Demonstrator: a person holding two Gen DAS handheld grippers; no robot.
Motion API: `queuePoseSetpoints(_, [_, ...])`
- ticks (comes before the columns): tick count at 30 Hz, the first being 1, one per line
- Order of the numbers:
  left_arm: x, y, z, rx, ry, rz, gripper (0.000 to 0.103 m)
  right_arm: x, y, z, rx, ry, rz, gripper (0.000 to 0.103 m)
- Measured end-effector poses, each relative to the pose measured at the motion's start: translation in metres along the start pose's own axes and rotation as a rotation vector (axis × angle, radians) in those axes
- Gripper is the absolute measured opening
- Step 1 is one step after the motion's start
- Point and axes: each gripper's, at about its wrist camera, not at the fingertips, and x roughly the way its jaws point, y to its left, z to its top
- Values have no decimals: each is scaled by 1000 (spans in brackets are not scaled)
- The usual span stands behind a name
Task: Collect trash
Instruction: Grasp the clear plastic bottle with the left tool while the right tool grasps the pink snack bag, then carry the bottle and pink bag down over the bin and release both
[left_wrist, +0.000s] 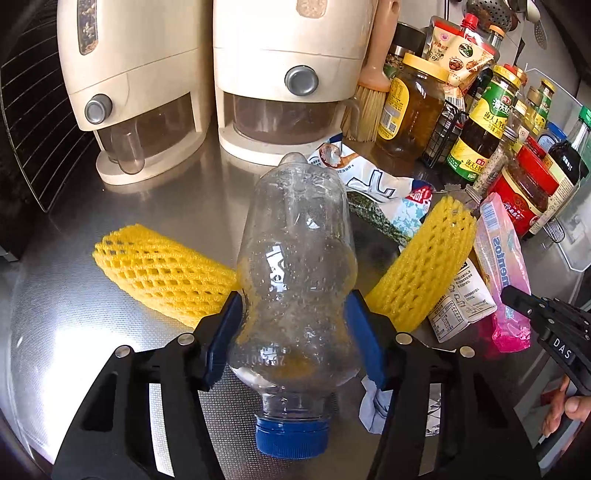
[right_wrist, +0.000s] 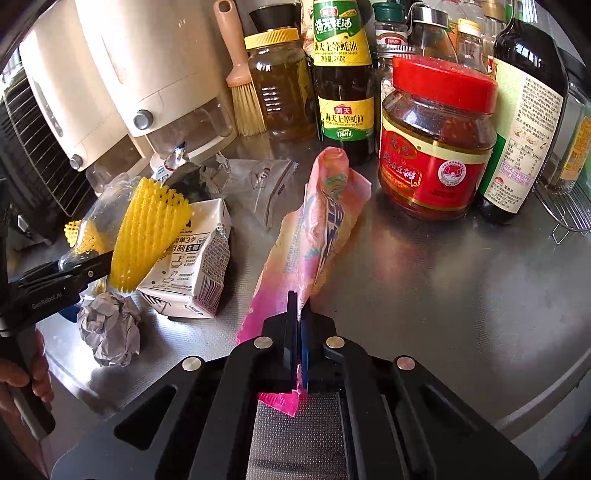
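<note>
Left gripper (left_wrist: 293, 325) clamps the empty plastic bottle (left_wrist: 295, 258); right gripper (right_wrist: 298, 332) pinches the pink wrapper (right_wrist: 314, 221). Left on the tabletop (right_wrist: 424, 295): two yellow foam nets (left_wrist: 162, 273), carton (right_wrist: 192, 273), crumpled paper (right_wrist: 109, 328), torn packets (left_wrist: 376, 192). No bin visible; collection appears early

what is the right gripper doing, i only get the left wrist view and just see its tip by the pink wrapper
observer: the right gripper is shut on the near end of the pink wrapper.
operator: whats the white thing under my plastic bottle
observer: a crumpled paper ball, lying beside the milk carton.
operator: is the wrapper touching the jars
observer: no, its far end stands apart from the red-lidded jar.
</note>
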Motion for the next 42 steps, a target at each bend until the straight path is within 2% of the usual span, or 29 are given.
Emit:
queuePoseSetpoints(11, [-60, -2, 12, 11, -104, 39, 55, -39, 11, 9, -27, -85, 7, 2])
queuePoseSetpoints(18, [-127, -9, -10, 18, -169, 51, 55, -83, 25, -1, -58, -127, 25, 2])
queuePoseSetpoints(24, [-177, -13, -58, 24, -193, 52, 56, -128, 43, -27, -90, -165, 43, 2])
queuePoseSetpoints(32, [-214, -9, -138, -7, -192, 60, 56, -171, 71, -91, -127, -177, 100, 2])
queuePoseSetpoints(38, [-217, -8, -199, -5, -174, 43, 56, -174, 79, -150, -136, -137, 128, 2])
queuePoseSetpoints(42, [-201, -7, -235, -1, -137, 35, 56, -155, 80, -186, -132, -83, 143, 2])
